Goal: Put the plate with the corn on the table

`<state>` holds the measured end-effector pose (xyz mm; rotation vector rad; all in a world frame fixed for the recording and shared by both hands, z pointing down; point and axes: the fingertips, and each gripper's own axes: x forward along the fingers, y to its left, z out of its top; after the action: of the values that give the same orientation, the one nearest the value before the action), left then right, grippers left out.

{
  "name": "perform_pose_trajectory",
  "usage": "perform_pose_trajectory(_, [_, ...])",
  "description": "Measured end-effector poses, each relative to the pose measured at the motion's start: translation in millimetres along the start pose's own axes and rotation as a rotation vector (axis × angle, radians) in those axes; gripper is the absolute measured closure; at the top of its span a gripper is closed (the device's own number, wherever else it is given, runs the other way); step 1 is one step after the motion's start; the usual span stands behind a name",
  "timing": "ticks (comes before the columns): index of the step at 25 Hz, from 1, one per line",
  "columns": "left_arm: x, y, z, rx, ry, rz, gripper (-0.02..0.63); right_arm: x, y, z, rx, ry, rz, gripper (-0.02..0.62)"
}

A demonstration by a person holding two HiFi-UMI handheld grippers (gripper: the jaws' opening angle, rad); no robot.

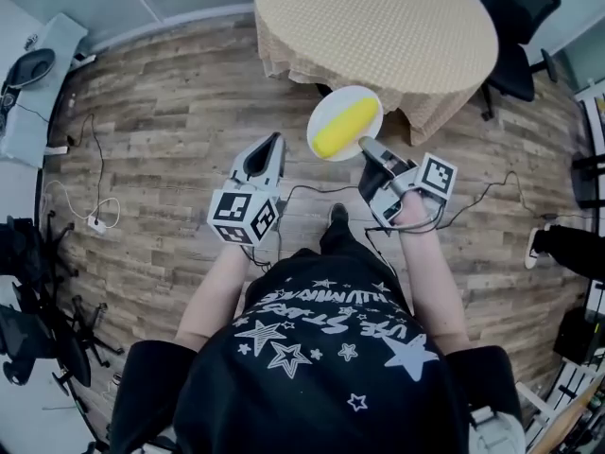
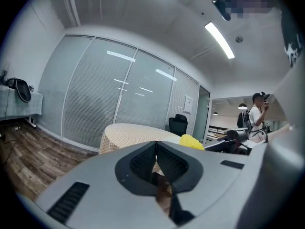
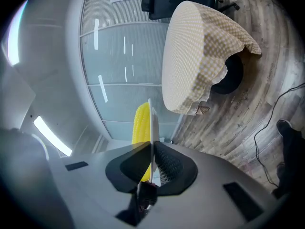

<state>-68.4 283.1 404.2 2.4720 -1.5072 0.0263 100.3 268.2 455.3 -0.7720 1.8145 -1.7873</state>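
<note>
Right now the plate (image 1: 332, 100) is in the air, pinched by its near rim in my right tongs (image 1: 364, 145), with the corn (image 1: 346, 127) lying across its middle. In the right gripper view the rim runs edge-on between the two pads, which are closed tight on it, so I read the grip as firm. From the head view the plate hangs over the floor (image 1: 170, 121), just short of the near edge of the round bench (image 1: 378, 26) with its checked cloth. It is not yet above the top.

My left tongs (image 1: 274, 142) are closed on nothing and sit apart from the plate, to its left and lower.

I judge this as the carry step: lifted, on approach, not yet set down. Next I need to reach forward until the whole plate is over the cloth, keep it level so the corn does not roll off the far side, and lower it flat. Only once its base rests there should I open the right tongs.
</note>
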Motion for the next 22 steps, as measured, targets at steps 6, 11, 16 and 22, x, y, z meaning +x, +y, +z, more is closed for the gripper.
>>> perform_pose_trajectory(6, [70, 12, 12, -0.031, 0.0, 0.048, 0.595, 35, 1, 67, 0.004, 0.044, 0.008, 0.557])
perform_pose_trajectory(11, [107, 14, 18, -0.03, 0.004, 0.071, 0.595, 47, -2, 103, 0.011, 0.068, 0.011, 0.557])
perform_pose_trajectory(16, [132, 14, 18, -0.039, 0.006, 0.104, 0.595, 53, -12, 131, 0.005, 0.098, -0.003, 0.557])
perform_pose_trajectory(22, [147, 19, 23, -0.044, 0.004, 0.136, 0.595, 67, -17, 152, 0.01, 0.133, -0.013, 0.557])
